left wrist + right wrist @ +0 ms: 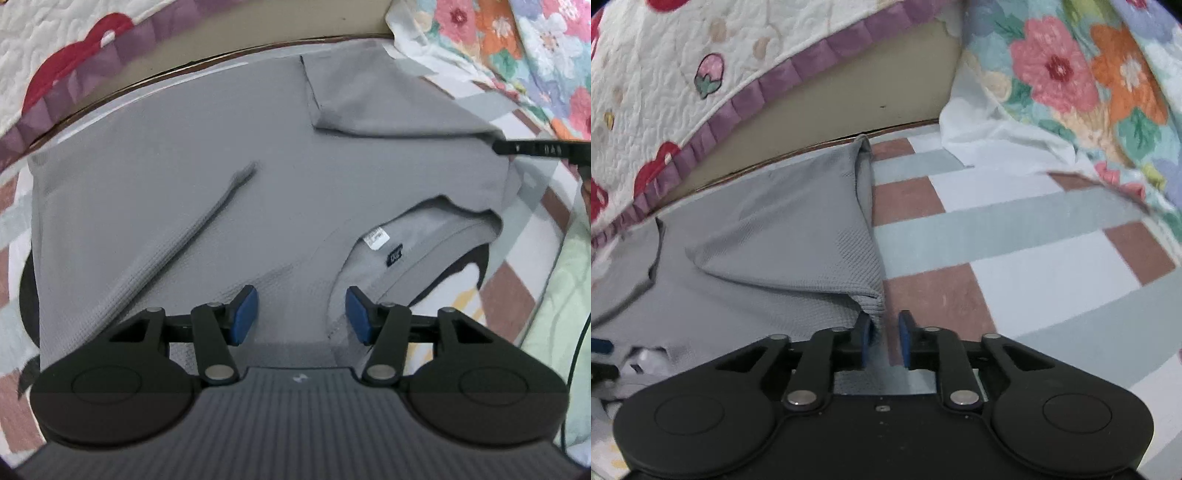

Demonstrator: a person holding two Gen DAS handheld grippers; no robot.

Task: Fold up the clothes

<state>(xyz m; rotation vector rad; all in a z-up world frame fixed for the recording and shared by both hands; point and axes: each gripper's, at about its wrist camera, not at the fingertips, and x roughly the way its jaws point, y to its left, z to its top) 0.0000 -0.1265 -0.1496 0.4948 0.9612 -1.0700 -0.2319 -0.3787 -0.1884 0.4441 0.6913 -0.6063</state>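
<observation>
A grey waffle-knit shirt [207, 192] lies spread on a checked blanket, its collar with a white label [377, 236] near my left gripper. My left gripper [301, 314] is open and empty, hovering over the shirt just left of the collar. One side of the shirt is folded over, its edge [388, 110] lifted toward the right gripper's black finger [535, 149]. In the right wrist view my right gripper [884, 339] has its blue pads [904, 338] a small gap apart, and the folded grey edge [812, 243] hangs at the left pad; whether it is pinched is unclear.
A checked blanket [1015, 229] in brown, white and pale green covers the surface. A strawberry quilt with purple trim [701, 74] lies along the far side. A floral cover [1089, 74] is piled at the right. A cable [576, 350] runs down the right edge.
</observation>
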